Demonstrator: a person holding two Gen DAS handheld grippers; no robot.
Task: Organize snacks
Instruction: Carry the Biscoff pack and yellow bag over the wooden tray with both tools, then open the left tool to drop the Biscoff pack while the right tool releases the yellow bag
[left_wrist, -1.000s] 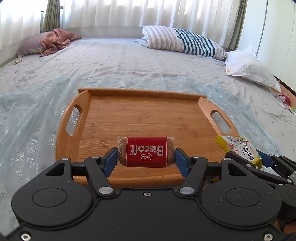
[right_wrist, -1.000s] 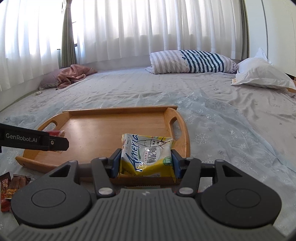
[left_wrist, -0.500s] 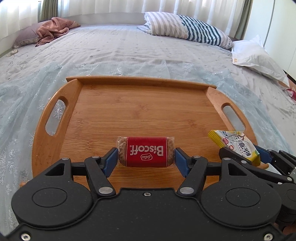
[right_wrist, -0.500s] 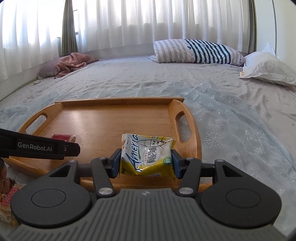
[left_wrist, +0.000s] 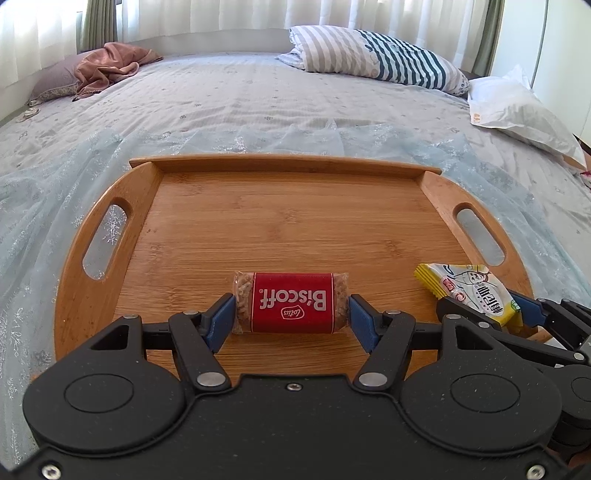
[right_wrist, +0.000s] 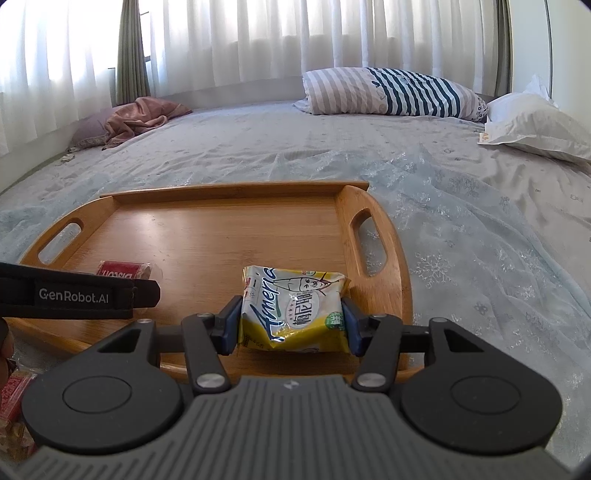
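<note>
My left gripper (left_wrist: 291, 315) is shut on a red Biscoff biscuit pack (left_wrist: 290, 302) and holds it over the near part of the wooden tray (left_wrist: 295, 221). My right gripper (right_wrist: 291, 325) is shut on a yellow snack packet (right_wrist: 293, 308) over the tray's near right corner (right_wrist: 400, 295). The yellow packet also shows at the right of the left wrist view (left_wrist: 469, 291). The Biscoff pack also shows in the right wrist view (right_wrist: 123, 268), behind the left gripper's strap. The tray floor holds nothing else.
The tray lies on a pale blue sheer cloth (left_wrist: 44, 184) on a bed. More snack packs (right_wrist: 13, 402) lie at the lower left beside the tray. A striped pillow (left_wrist: 373, 61), a white pillow (left_wrist: 517, 107) and a pink cloth (left_wrist: 107, 66) lie at the far end.
Both grippers have moved forward over the tray, still holding their packs. The tray looks nearer and larger in both views.
</note>
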